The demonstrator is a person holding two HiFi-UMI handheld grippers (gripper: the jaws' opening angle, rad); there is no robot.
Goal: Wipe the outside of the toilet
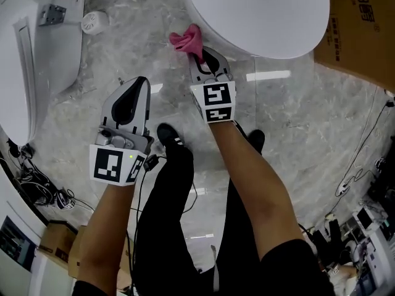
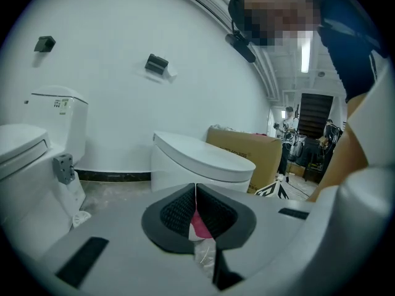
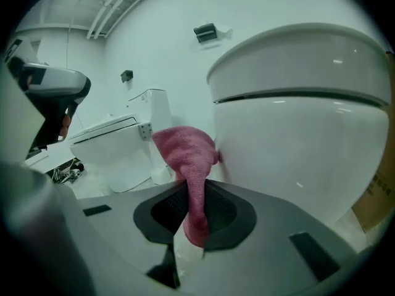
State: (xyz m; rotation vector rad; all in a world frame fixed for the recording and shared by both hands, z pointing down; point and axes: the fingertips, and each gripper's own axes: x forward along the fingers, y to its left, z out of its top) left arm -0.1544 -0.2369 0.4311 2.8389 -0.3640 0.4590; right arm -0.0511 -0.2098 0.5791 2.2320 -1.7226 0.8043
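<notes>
- Two toilets: the toilet (image 1: 259, 11) being wiped is at the top of the head view. The other toilet (image 1: 24, 54) is well off to its left.
- One pink cloth (image 1: 187, 41) touches the outside of the toilet, low on its round front.
- Two grippers. The right gripper (image 1: 199, 57) is just beside the toilet, with its jaws pinching the cloth.
- The left gripper (image 1: 141, 82) is farther back from the toilet. Its jaws are pressed together.
- One brown box (image 1: 364, 29) is right of the toilet.
- Two black shoes are on the floor (image 1: 296, 103) near the toilet: left shoe (image 1: 171, 135), right shoe (image 1: 255, 139).
</notes>
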